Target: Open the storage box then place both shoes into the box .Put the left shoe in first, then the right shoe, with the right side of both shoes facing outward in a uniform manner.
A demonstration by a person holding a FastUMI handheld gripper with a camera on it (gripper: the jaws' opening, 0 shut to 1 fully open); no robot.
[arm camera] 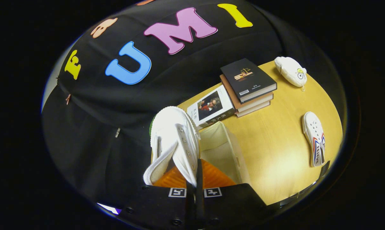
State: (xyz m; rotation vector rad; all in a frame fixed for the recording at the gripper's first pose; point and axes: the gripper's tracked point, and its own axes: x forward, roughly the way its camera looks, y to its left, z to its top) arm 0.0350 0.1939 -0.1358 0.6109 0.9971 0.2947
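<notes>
The white canvas sneaker (175,140) hangs toe-away from the gripper (195,188), whose fingers are nearly closed, pinching the shoe's side wall by the lace eyelets, just above the open storage box (226,150). I judge the thing now is to lower it squarely inside the box walls, right side outward. The second sneaker (314,138) lies well apart on the wooden table (275,159), with stacked books (248,84) beyond the box.

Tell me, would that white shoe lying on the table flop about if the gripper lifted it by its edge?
Probably a little. The shoe on the table looks like soft canvas, like the held shoe the gripper pinches by its collar, which droops open. It likely feels light, and its flat sole suggests it would slide, not roll, when pushed across the table.
</notes>
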